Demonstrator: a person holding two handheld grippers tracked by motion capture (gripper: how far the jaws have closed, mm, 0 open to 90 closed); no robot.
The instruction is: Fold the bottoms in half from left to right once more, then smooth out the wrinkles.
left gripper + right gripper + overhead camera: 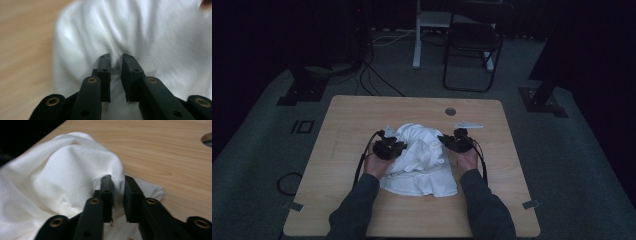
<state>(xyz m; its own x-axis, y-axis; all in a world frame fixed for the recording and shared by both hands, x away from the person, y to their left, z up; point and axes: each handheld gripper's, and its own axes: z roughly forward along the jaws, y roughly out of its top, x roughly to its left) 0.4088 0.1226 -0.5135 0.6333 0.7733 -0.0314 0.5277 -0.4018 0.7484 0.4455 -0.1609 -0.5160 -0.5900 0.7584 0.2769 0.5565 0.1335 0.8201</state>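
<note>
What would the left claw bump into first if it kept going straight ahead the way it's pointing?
The white cloth. The left claw already has a fold of it pinched between its jaws, and more bunched cloth rises right ahead. How thick that pile is can't be told from here.

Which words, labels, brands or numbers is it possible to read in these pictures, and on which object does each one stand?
None can be read.
The white cloth shows no print.
The table is bare wood grain.
The small white item beyond the right gripper is too small to tell any marking.
</note>
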